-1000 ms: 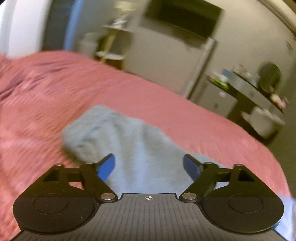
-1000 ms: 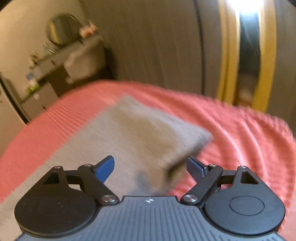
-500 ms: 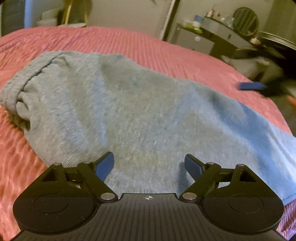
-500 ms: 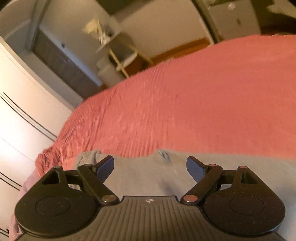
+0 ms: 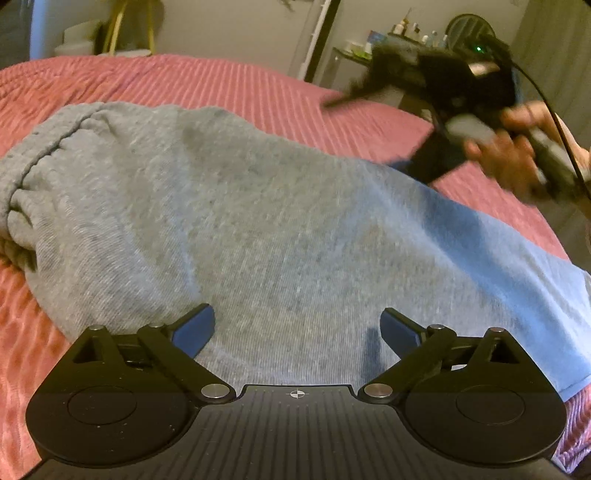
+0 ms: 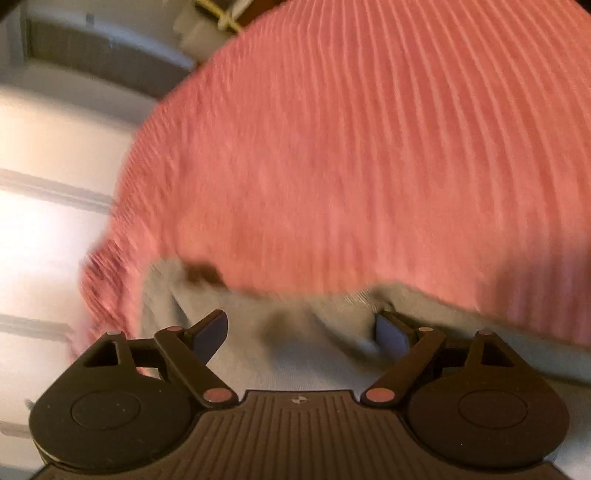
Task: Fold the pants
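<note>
Hovering low over the cloth, the left gripper [image 5: 297,328] has its blue-padded fingers spread wide apart with nothing between them, and the grey pants [image 5: 258,229] fill the middle of the left wrist view. They lie flat across the pink ribbed bedspread [image 5: 229,85], running from about 9 o'clock, where the gathered elastic waistband [image 5: 33,166] bunches up in soft wrinkles, off toward 3 o'clock, where the fabric takes on a bluer cast and reaches the frame edge. Up at 2 o'clock, above the bed, the right gripper [image 5: 439,85] shows as a dark, motion-blurred shape, and the person's right hand [image 5: 513,155] wraps its handle, with a cable looping away behind it. Whether it touches the pants from this angle, I cannot tell.

Over to the right wrist view, heavily smeared. The right gripper [image 6: 301,328] also has its fingers well apart, gripping nothing, and the pants [image 6: 295,354] sit directly beneath and between them, a pale grey band along the lower part of the frame. A folded edge of the cloth runs from 9 o'clock to 3 o'clock just beyond the fingertips. Past that edge the bedspread [image 6: 369,147] rises to 12 o'clock, and a white panelled wall [image 6: 48,177] stands at 9 o'clock. A dresser with small bottles [image 5: 406,33] sits at 1 o'clock in the left wrist view.
</note>
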A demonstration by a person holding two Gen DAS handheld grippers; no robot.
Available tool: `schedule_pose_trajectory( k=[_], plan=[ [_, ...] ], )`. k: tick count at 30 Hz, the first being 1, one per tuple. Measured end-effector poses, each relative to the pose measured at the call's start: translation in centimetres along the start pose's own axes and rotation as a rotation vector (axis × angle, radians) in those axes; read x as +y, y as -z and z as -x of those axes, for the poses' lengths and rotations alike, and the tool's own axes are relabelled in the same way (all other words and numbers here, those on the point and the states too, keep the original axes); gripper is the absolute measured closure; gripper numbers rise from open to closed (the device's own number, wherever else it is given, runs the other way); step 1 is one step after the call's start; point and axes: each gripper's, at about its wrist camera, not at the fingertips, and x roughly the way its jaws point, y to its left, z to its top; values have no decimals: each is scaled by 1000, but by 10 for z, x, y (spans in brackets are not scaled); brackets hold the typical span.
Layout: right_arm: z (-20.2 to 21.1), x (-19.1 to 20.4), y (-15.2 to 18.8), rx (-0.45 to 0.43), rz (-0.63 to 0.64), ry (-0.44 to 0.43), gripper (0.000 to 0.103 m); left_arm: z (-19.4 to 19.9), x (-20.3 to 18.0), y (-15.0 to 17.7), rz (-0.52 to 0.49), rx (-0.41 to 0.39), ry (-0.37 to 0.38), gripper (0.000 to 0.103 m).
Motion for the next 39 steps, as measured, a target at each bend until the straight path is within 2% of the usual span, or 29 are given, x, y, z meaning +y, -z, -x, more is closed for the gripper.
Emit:
schedule_pose_trajectory(
  k=[1,3,5,6,7,8,10,13,14,15,16,17,19,20,21,22,24,25,27,29,30,31,33,34,36,37,39],
  plan=[
    [1,2,-6,-46,-56,-32,17,-1,-1,-1,-2,1,-3,4],
    [7,0,-9,-171,-106,-23,17,0,-2,0,-6,3,-9,4],
    [33,-7,4,-406,-90,-132,17,0,-2,1,-8,2,-11,4],
    [46,-12,10,-487,-112,-157,17,-1,-3,0,-9,2,-12,3],
    [53,-12,14,-499,-129,-133,17,-1,-3,0,-11,3,-14,3],
    [58,-10,17,-467,-119,-105,17,-1,-4,0,-14,3,-15,3],
    [58,-1,31,-363,-37,-95,17,-3,-5,0,-20,7,-16,3],
    [43,6,61,-172,59,-135,17,-2,-6,-2,-28,11,-23,3],
    [35,4,68,-97,62,-121,17,-2,-7,-1,-29,11,-24,3],
    [28,2,71,-70,65,-56,18,-2,-7,-1,-29,10,-24,3],
    [27,1,75,-114,78,53,23,-2,-7,-1,-31,10,-25,2],
    [33,4,80,-204,123,147,26,-2,-8,0,-33,10,-27,2],
    [56,16,96,-416,195,301,17,-1,-8,0,-34,6,-29,2],
    [70,22,111,-527,209,385,17,-1,-8,1,-32,6,-28,2],
    [82,23,125,-575,208,397,17,-1,-7,1,-30,6,-26,2],
    [95,16,139,-568,188,355,17,-1,-7,0,-29,6,-26,2],
    [116,-13,162,-481,115,249,17,1,-10,0,-40,7,-36,2],
    [127,-31,178,-429,77,232,17,3,-13,-1,-53,3,-50,2],
    [156,-71,206,-378,20,251,17,9,-18,-4,-55,-5,-87,2],
    [199,-109,239,-441,-27,194,17,19,-25,-11,-4,-34,-93,2],
    [223,-128,254,-479,-66,145,17,27,-28,-15,47,-54,-63,2],
    [246,-145,267,-526,-122,145,17,36,-33,-21,115,-81,-7,2],
    [282,-172,292,-604,-230,297,17,46,-51,-31,211,-119,95,2],
    [302,-188,309,-656,-286,362,17,48,-65,-35,221,-130,131,2],
    [326,-206,340,-766,-335,335,17,44,-105,-42,175,-129,157,2],
    [334,-213,354,-813,-359,317,17,36,-130,-41,142,-115,140,2],
    [341,-219,372,-856,-386,373,17,14,-171,-35,106,-68,101,2]
  ],
)
